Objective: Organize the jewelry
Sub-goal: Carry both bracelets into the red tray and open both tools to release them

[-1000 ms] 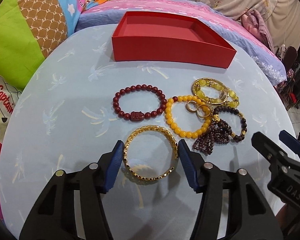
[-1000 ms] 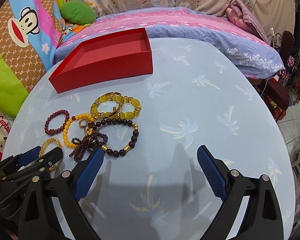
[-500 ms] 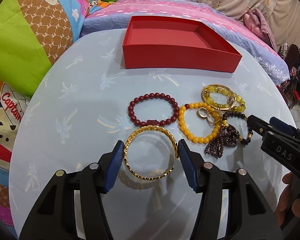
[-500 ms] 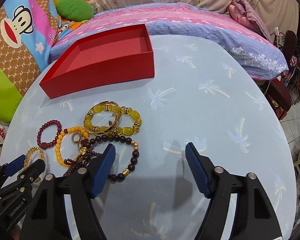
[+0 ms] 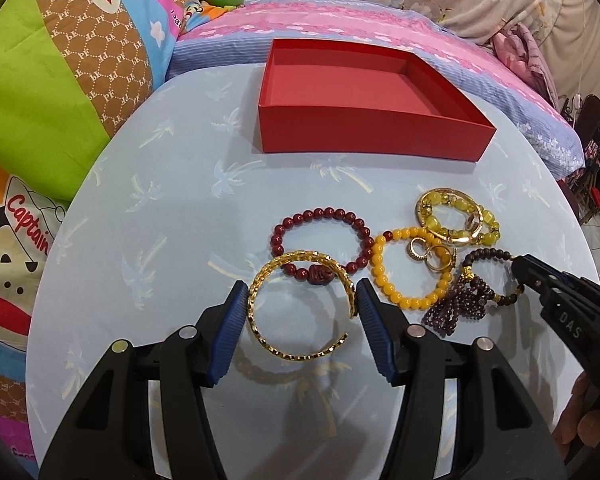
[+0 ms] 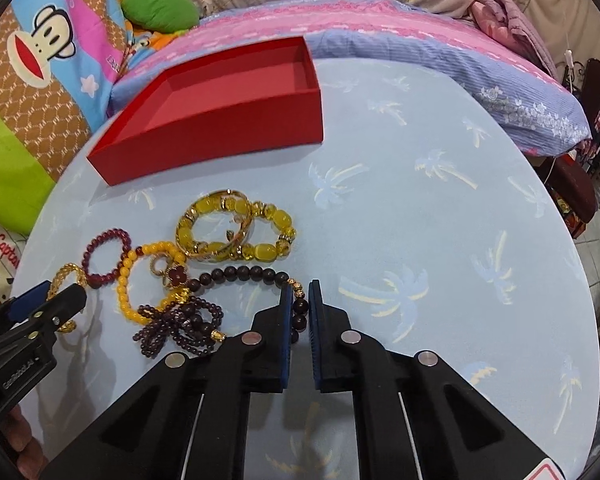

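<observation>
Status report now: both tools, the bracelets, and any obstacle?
Left tool shut on gold bangle. Right tool shut on dark bead bracelet. Red box empty, path clear.

Blue table [image 5: 172, 216] — red box [image 5: 364, 136], bracelets [image 5: 320, 240]

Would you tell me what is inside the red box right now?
The red box looks empty: its floor shows bare in both views. Only the strip behind its near wall is hidden.

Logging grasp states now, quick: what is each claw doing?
Left claw: shut on the gold bangle, lifted off the table.
Right claw: shut on the dark bead bracelet.
</observation>
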{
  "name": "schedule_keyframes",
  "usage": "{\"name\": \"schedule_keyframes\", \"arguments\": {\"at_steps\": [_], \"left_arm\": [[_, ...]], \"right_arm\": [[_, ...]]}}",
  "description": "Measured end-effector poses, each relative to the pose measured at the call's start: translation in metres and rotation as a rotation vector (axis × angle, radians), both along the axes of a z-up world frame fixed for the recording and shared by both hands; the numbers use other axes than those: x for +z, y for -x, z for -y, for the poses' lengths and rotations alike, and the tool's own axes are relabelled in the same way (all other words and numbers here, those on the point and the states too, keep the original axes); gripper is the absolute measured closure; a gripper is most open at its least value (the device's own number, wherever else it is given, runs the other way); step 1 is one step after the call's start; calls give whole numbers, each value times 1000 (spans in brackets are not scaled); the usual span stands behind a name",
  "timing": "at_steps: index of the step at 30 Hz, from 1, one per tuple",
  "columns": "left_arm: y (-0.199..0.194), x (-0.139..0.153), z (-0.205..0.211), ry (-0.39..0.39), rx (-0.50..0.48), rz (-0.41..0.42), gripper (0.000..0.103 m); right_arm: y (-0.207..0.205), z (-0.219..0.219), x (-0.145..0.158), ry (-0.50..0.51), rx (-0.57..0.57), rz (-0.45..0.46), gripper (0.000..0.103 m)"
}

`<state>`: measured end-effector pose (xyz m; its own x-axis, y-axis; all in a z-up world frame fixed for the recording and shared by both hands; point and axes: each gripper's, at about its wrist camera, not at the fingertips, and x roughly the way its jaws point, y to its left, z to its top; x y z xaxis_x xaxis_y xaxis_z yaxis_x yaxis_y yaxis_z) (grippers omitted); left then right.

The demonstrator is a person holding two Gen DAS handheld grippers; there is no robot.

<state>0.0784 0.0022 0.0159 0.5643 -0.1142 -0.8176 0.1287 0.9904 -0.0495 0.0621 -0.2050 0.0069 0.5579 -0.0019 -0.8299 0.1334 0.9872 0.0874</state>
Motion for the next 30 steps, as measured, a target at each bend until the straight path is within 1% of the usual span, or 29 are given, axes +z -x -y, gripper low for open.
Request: {"name": "schedule_keyframes", "arguments": {"at_steps": [9, 14, 17, 21, 22, 26, 30], "left_arm": [[-3, 21, -3, 18, 1, 29, 50], [-17, 38, -2, 22, -6, 57, 50], [-36, 52, 0, 30, -16, 84, 50], [-74, 70, 7, 32, -45, 115, 50], [-89, 76, 10, 34, -55, 125, 50], [-143, 89, 20, 32, -78, 154, 50], [-206, 88, 29, 47, -77, 134, 50]], "right_arm": [[4, 8, 51, -26, 3, 95, 95], [-11, 8, 67, -42, 21, 118, 95], [-31, 6, 78, -36, 45, 138, 95], [-74, 7, 95, -74, 82, 160, 95], [-89, 7, 99, -80, 92, 167, 95], [-147, 0, 112, -67, 127, 187, 95], [-217, -2, 111, -111, 167, 161, 95]]}}
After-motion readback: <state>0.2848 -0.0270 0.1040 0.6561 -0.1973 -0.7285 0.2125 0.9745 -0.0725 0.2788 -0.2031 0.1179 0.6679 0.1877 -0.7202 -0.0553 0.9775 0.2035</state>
